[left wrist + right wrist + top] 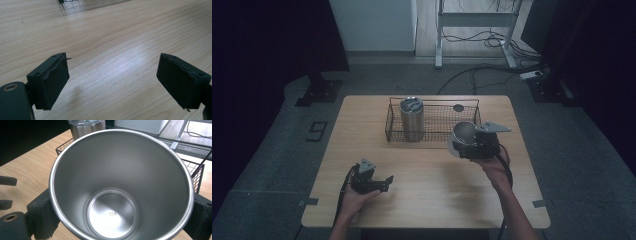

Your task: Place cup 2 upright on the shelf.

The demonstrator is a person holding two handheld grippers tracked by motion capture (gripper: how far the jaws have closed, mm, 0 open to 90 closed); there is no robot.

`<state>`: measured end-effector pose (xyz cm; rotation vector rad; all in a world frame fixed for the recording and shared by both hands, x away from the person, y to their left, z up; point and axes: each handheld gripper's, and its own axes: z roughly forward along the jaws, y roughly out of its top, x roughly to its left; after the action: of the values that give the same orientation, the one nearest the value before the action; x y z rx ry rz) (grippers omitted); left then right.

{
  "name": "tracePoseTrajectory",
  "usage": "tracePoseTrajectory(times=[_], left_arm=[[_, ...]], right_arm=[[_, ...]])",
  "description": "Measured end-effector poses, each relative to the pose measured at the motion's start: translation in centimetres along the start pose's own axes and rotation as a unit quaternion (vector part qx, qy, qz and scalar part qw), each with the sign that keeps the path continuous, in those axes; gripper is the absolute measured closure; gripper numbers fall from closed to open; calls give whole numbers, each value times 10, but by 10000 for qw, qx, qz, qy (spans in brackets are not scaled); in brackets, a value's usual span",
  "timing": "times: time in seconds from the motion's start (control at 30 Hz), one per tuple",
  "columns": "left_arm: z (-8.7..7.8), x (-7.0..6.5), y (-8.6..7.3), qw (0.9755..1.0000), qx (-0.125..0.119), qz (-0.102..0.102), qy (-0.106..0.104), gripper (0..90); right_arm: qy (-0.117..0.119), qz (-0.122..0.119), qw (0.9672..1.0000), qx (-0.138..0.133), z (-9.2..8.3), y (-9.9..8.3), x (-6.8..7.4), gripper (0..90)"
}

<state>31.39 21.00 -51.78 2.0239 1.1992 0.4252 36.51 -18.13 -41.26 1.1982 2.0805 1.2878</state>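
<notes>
Our right claw (462,146) grips a steel cup (460,135) above the bench (432,180), beside the wire basket (432,120); our left claw (382,181) hangs empty, jaws parted.

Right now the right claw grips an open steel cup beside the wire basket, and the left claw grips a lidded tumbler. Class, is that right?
Not quite. The left claw grips nothing, as the left gripper view shows; the lidded tumbler stands in the wire basket. The right claw does grip the open steel cup.
</notes>
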Motion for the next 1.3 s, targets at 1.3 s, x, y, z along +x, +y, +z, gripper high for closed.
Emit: tracePoseTrajectory(times=[1.3], left_arm=[[1,0,-1,10000,-42,-9,-60,108]], right_arm=[[-123,-75,9998,140,23,33,-2,74]])
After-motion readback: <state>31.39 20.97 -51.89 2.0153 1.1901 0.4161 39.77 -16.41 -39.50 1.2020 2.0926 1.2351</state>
